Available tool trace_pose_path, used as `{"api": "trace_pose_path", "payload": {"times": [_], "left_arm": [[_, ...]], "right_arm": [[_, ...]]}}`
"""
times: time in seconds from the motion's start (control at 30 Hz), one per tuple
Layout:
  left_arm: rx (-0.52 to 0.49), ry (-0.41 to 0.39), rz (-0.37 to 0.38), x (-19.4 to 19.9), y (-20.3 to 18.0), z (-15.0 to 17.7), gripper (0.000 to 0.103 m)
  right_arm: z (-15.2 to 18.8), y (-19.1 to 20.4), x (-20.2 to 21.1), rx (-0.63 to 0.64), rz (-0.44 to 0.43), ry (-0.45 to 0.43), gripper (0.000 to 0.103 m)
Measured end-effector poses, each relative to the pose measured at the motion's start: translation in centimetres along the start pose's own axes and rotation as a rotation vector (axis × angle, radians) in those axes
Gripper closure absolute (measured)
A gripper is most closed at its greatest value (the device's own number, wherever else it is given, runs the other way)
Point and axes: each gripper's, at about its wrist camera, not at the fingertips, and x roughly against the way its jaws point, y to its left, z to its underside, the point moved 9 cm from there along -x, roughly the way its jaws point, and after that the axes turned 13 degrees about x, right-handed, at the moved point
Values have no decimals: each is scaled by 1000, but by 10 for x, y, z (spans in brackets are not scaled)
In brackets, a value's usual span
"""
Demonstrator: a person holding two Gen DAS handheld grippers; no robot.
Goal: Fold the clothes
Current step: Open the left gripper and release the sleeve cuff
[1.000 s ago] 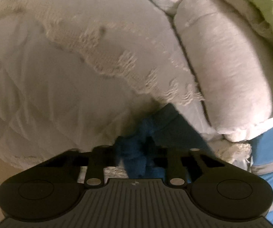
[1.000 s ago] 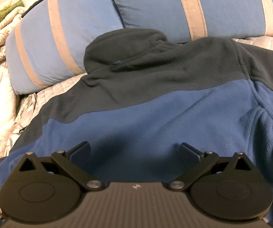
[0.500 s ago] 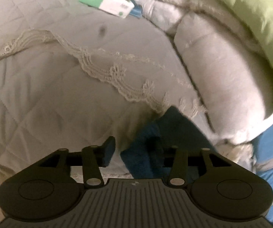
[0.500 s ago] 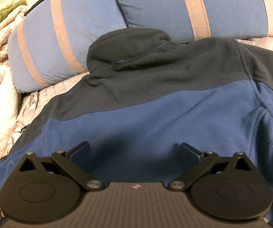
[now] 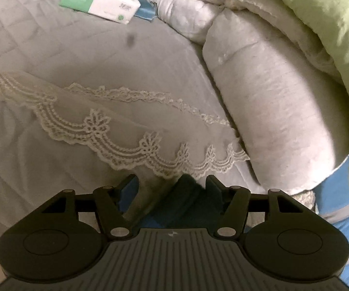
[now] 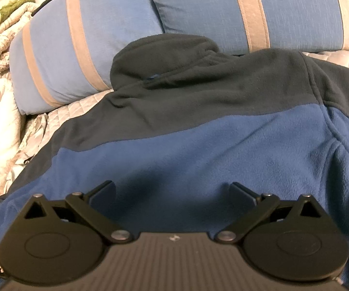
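A fleece jacket [image 6: 198,150], blue with a dark grey yoke and collar, lies spread on the quilted bed in the right wrist view. My right gripper [image 6: 172,189] is open and empty just above its blue body. In the left wrist view my left gripper [image 5: 172,184] is open; a blue edge of the jacket [image 5: 186,198] lies loose on the bedspread between the jaws, near the right finger.
Two blue pillows with tan stripes [image 6: 82,46] stand behind the jacket. A rolled white comforter [image 5: 278,111] and a green blanket [image 5: 332,31] lie right of the left gripper. A green and white tissue pack [image 5: 99,0] lies at the far end of the lace-trimmed bedspread [image 5: 96,126].
My left gripper opened and let go of the blue jacket edge, then drew back so less of the fabric shows. The right gripper has barely moved.
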Motion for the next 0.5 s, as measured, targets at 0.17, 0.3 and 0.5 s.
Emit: {"api": "trace_pose_path", "payload": {"times": [0.17,0.3,0.5], "left_arm": [[-32,-57,22,19,-17,-10,97],[-58,-102,39,35,-32,-18,98],[-115,-171,50,54,-49,-28,99]], "right_arm": [[1,0,-1,8,4,4,0],[1,1,0,12,2,1,0],[0,0,2,4,-6,-5,0]]}}
